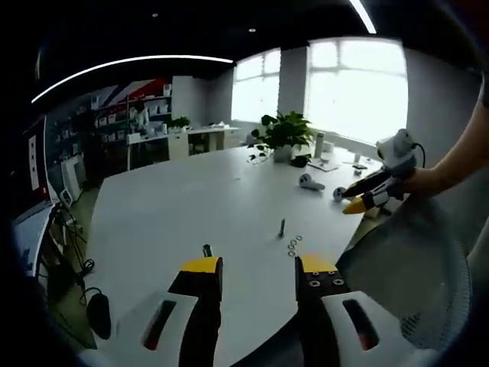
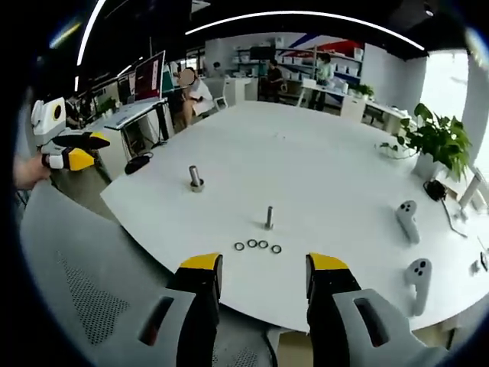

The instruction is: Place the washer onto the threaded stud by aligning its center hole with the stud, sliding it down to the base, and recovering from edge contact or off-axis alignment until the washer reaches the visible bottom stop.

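Both tools hover off the tabletop (image 2: 321, 153) edge, nothing gripped. Right tool (image 2: 262, 277): jaws apart, empty. Left tool (image 1: 258, 277): jaws apart, empty; it also appears at the left edge of the right gripper view, held over a grey mesh chair (image 2: 84, 290).

Washers (image 2: 257, 245): four small dark rings lying flat in a short row on the tabletop, near the edge closest to the right tool. Threaded stud (image 2: 269, 217) stands upright just behind the row, long axis vertical, apart from the rings. A second, thicker post (image 2: 195, 178) stands further back and to the left.

Key relation: the washers lie straight ahead of the right tool, almost centred between its jaws, with the stud directly beyond on the same line. The right tool looks the nearer. No washer is on the stud yet; the task appears not begun.

Two white controllers (image 2: 411, 245) and a potted plant (image 2: 435, 138) sit well off to the right.
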`<move>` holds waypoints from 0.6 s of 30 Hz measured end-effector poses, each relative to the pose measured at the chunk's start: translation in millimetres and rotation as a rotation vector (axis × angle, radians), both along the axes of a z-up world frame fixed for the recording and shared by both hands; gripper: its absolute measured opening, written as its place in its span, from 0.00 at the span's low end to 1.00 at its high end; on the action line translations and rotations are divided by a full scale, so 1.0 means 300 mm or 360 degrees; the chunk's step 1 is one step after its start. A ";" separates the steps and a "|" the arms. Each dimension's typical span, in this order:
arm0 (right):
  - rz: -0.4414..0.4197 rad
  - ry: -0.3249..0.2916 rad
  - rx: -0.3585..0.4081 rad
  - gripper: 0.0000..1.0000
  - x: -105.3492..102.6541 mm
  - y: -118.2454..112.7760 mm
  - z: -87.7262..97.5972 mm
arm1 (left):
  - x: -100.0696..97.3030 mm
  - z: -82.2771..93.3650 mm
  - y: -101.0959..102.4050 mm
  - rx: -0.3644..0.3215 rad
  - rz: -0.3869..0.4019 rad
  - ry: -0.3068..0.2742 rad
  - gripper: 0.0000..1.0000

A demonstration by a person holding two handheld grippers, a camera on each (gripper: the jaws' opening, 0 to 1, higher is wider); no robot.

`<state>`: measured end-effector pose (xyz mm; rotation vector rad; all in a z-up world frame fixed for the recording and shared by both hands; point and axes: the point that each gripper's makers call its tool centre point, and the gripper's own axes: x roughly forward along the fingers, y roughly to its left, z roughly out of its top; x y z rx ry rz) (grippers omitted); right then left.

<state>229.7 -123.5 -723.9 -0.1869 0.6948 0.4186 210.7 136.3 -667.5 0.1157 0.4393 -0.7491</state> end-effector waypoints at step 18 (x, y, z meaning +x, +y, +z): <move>-0.0052 0.0018 -0.0064 0.44 -0.003 -0.034 -0.013 | -0.023 -0.024 -0.025 0.0012 -0.0075 0.0048 0.36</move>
